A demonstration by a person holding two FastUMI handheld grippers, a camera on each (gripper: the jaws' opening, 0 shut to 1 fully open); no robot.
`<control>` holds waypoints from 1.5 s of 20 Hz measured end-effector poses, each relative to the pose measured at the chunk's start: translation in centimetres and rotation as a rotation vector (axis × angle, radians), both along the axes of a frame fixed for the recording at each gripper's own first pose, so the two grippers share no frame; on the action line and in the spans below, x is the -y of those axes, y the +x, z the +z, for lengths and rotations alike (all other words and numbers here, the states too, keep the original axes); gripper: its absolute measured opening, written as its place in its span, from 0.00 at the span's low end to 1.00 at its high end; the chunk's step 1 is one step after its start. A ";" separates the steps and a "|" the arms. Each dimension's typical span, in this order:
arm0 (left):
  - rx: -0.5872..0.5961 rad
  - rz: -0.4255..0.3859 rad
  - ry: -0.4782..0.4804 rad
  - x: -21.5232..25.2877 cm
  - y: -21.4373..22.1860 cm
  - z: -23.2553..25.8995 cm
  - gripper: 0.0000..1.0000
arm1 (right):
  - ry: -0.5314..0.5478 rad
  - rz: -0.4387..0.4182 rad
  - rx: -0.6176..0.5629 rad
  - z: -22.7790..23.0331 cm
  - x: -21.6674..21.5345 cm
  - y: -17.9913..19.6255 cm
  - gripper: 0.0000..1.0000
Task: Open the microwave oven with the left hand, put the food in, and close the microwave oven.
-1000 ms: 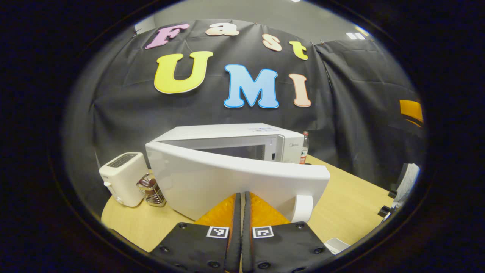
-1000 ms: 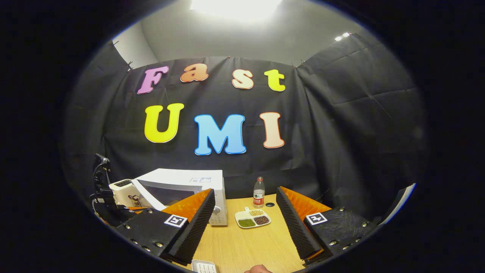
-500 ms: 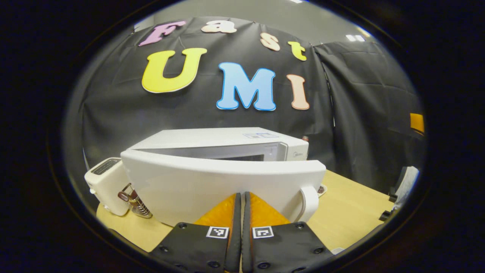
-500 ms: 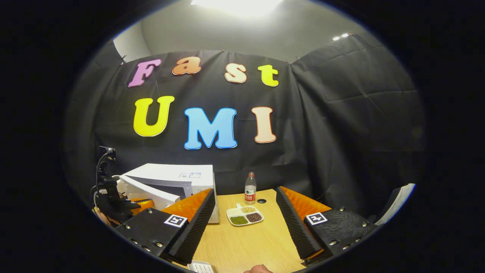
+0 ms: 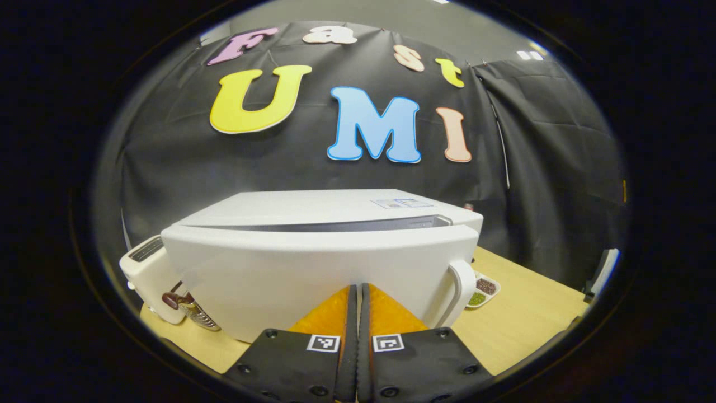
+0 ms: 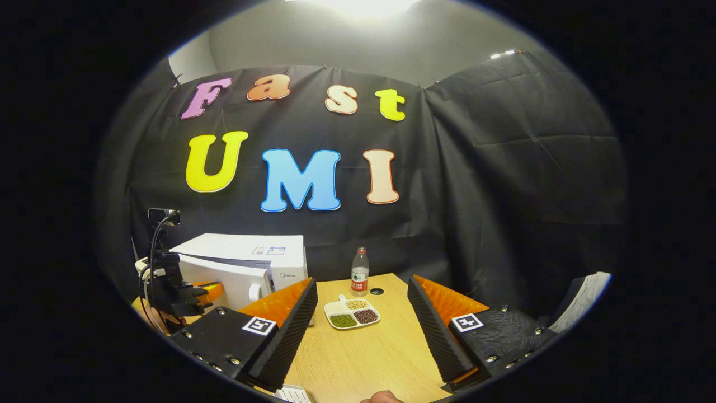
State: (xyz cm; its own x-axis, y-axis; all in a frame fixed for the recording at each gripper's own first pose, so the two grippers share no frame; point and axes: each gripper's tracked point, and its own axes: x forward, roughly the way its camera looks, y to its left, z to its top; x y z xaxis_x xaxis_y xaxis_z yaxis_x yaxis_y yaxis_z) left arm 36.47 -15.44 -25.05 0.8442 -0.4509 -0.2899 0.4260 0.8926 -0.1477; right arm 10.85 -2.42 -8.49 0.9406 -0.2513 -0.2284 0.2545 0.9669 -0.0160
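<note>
Against the microwave door (image 5: 313, 274), almost shut.
Left gripper (image 5: 356, 291) pressed together, empty, tips touching the door face just beside the handle (image 5: 462, 291); thin gap left along the top edge of the microwave (image 5: 324, 204). Right gripper (image 6: 361, 313) spread wide, empty, well back over the table (image 6: 363, 364). Food tray (image 6: 352, 314) out on the table, right of the microwave, straight ahead between the right fingers, so nearer that hand. Food apparently not yet inside.
</note>
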 end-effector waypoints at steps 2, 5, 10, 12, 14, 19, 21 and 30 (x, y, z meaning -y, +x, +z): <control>0.002 0.006 0.003 0.3 0.6 -0.1 0.07 | -0.007 0.001 -0.004 -0.2 0.0 0.2 0.98; 0.009 0.011 0.009 0.5 1.3 -0.2 0.07 | -0.008 -0.002 -0.005 -0.4 0.0 0.4 0.98; 0.017 0.016 0.000 1.0 1.7 0.0 0.09 | 0.008 0.006 -0.018 -0.9 -0.1 1.2 0.98; 0.025 0.014 -0.007 1.7 1.7 0.3 0.08 | 0.010 0.018 -0.015 -0.9 -0.5 1.3 0.98; 0.039 0.028 -0.001 2.0 2.0 0.3 0.07 | 0.010 0.034 -0.013 -0.9 -0.9 1.3 0.98; 0.042 0.043 0.038 2.8 2.3 0.8 0.07 | 0.013 0.078 0.004 -0.4 -2.4 1.2 0.98; 0.071 0.036 0.037 2.8 1.8 2.4 0.07 | 0.018 0.092 0.012 -0.2 -2.8 1.2 0.98; 0.191 0.090 -0.018 0.2 -6.6 12.1 0.07 | 0.049 0.216 0.085 2.4 -3.4 -0.2 0.98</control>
State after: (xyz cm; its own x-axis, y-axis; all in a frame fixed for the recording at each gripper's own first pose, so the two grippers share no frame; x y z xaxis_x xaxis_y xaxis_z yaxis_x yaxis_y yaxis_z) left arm 29.91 -15.63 -12.95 0.9200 -0.3752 -0.1134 0.3668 0.9261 -0.0882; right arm 10.61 0.99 -6.05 0.9877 -0.0323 -0.1528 0.0396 0.9982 0.0447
